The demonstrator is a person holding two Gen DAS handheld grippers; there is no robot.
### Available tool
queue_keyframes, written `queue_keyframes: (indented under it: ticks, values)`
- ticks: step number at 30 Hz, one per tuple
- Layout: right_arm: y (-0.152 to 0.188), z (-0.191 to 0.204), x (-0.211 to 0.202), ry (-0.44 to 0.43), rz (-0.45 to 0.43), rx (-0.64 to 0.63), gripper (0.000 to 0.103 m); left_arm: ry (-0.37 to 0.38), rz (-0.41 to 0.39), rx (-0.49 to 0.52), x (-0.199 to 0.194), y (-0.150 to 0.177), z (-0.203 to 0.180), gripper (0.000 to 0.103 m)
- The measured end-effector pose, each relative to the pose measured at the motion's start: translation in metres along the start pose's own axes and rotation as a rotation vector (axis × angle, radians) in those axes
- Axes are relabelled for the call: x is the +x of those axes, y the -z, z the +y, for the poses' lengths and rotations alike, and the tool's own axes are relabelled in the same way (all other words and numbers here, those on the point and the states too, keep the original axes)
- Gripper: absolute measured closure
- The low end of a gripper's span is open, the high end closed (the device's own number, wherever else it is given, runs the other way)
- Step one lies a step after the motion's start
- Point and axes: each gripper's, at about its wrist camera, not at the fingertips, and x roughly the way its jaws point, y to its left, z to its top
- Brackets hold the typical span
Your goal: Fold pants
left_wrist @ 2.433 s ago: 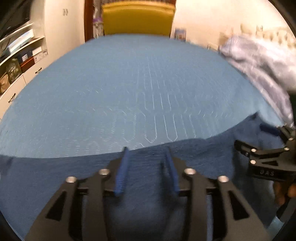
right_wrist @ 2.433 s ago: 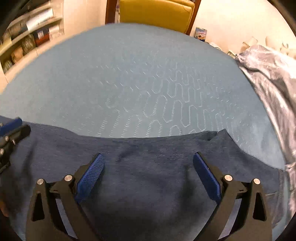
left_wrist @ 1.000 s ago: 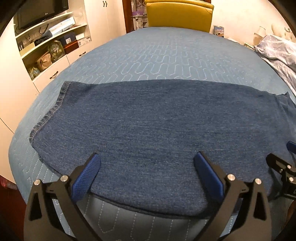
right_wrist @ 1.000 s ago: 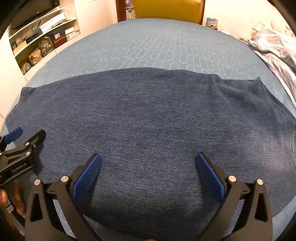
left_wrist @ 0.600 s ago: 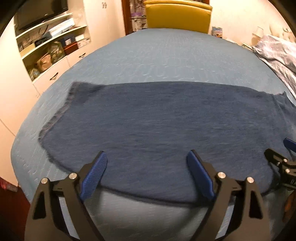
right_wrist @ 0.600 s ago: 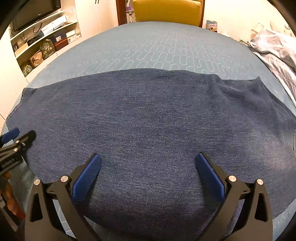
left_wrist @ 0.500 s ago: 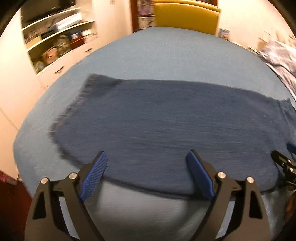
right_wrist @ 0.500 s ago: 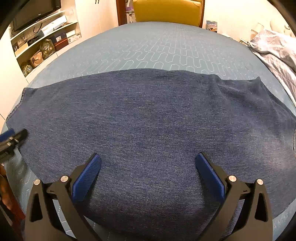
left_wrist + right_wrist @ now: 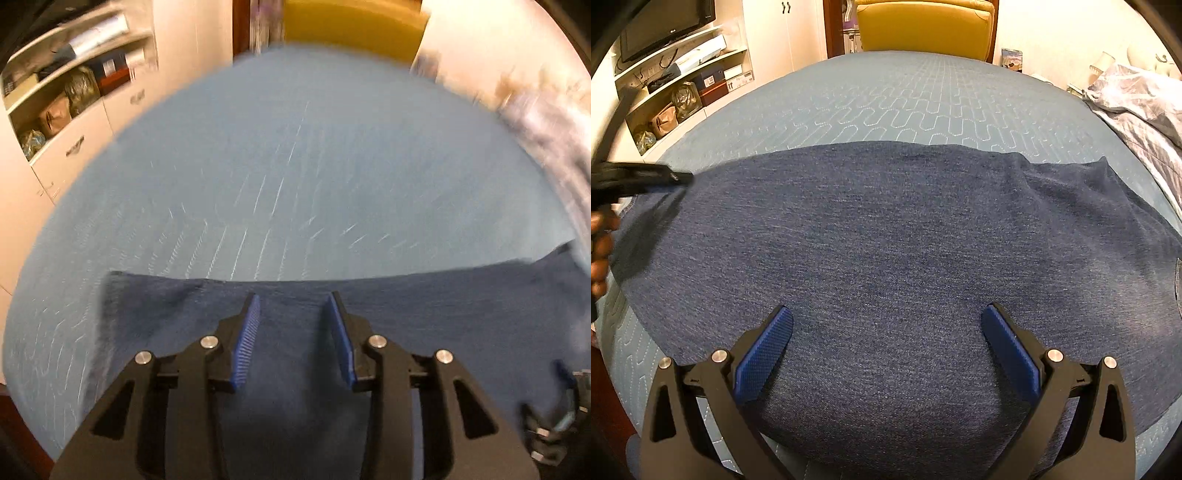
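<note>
Pants lie flat on the blue bedspread, a dark denim band with its long axis running left to right across both views. One end, with a stitched hem, sits at the far left; the other end runs off toward the right, where a seam shows at the frame edge. The cloth looks smooth, apart from a slight ridge near the far right corner.

Left gripper is low over the left part of the pants, close to the far edge; its view is smeared by motion. Its jaws stand narrow with a clear gap between the blue pads, and nothing is caught in them. From the right wrist view the same tool shows as a dark blur at the pants' left end, with a hand behind it.

Right gripper hovers over the near middle of the pants with jaws spread wide and empty.

The left end seems the likely place for a grasp, and the left gripper is much the nearer to it. A fold would probably carry that end rightward along the long axis, toward the right gripper.

Shelves, a yellow chair and a pale crumpled sheet ring the bed.
</note>
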Motion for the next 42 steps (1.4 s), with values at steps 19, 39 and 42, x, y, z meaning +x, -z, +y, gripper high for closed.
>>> queue_keyframes:
  ticks: [19, 39, 42]
  values:
    - [0.000, 0.003, -0.004, 0.006, -0.007, -0.001, 0.004, -0.117, -0.138, -0.237, -0.089, 0.062, 0.099, 0.032]
    - [-0.004, 0.014, -0.011, 0.007, 0.034, -0.066, 0.004, 0.516, -0.148, -0.962, -0.098, 0.199, 0.179, 0.045]
    - [-0.003, 0.015, -0.009, 0.004, 0.034, -0.061, 0.004, 0.548, -0.157, -1.001, -0.090, 0.192, 0.187, 0.046]
